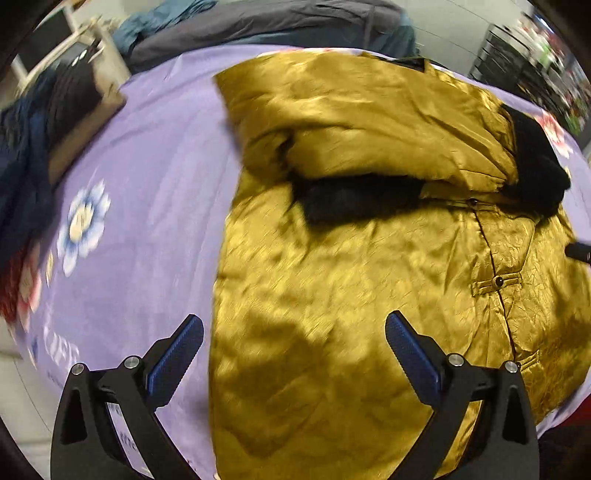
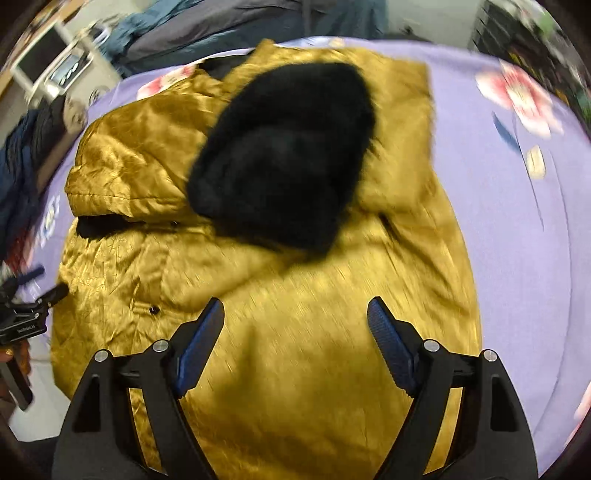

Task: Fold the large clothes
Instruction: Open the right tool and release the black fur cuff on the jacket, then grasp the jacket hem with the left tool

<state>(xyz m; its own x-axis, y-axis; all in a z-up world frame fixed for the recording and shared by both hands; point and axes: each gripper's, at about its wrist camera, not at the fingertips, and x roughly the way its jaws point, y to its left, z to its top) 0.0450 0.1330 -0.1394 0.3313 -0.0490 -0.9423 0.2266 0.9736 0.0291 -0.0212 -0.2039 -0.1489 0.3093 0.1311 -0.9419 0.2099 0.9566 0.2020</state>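
Observation:
A shiny gold padded jacket [image 1: 351,258] with black fur trim [image 1: 354,199] lies on a purple flowered sheet [image 1: 147,184]. Both sleeves are folded across its chest. My left gripper [image 1: 293,332] is open and empty, hovering above the jacket's left lower edge. In the right wrist view the jacket [image 2: 295,332] fills the middle, with a black fur cuff [image 2: 284,155] lying on top. My right gripper [image 2: 295,317] is open and empty above the jacket's lower body. The left gripper shows at the left edge of that view [image 2: 37,299].
Dark blue and grey clothes [image 1: 258,26] are piled at the far end of the bed. A brown box with dark clothing [image 1: 74,110] sits at the left. Shelving [image 1: 535,66] stands at the far right. Bare purple sheet [image 2: 517,221] lies right of the jacket.

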